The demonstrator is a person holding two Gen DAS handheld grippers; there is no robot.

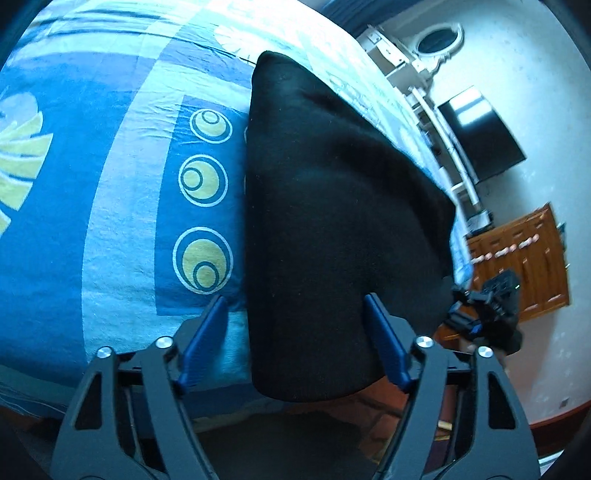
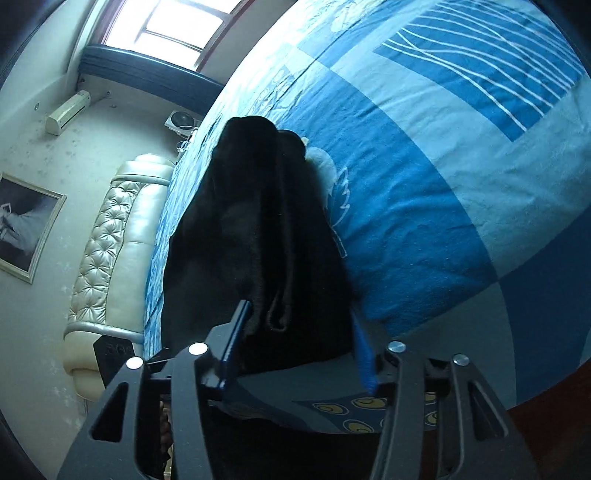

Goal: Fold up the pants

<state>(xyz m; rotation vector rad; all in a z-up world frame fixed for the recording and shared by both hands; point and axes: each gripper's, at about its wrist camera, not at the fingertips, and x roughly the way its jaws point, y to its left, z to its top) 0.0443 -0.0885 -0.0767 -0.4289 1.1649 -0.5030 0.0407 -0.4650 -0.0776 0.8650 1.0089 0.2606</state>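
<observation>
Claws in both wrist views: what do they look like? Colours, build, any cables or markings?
Left claw and right claw match: matte black angular linkage arms with triangular cutouts, round silver pivot bolts at the joints, and flat blue fingers; the left pads look finely ribbed. No cables, logos or sleeves show. In the left view the right claw is a blurred black body with a blue accent.

A: Daylight pours through a window (image 2: 168,27) high on the wall, an air conditioner (image 2: 68,112) mounted beside it.

B: Cream tufted headboard (image 2: 107,254) by a framed picture (image 2: 26,227). Blue patterned bedspread (image 1: 122,184); across the room a white wall, oval mirror (image 1: 439,40), dark screen (image 1: 480,136), wooden cabinet (image 1: 524,258).
</observation>
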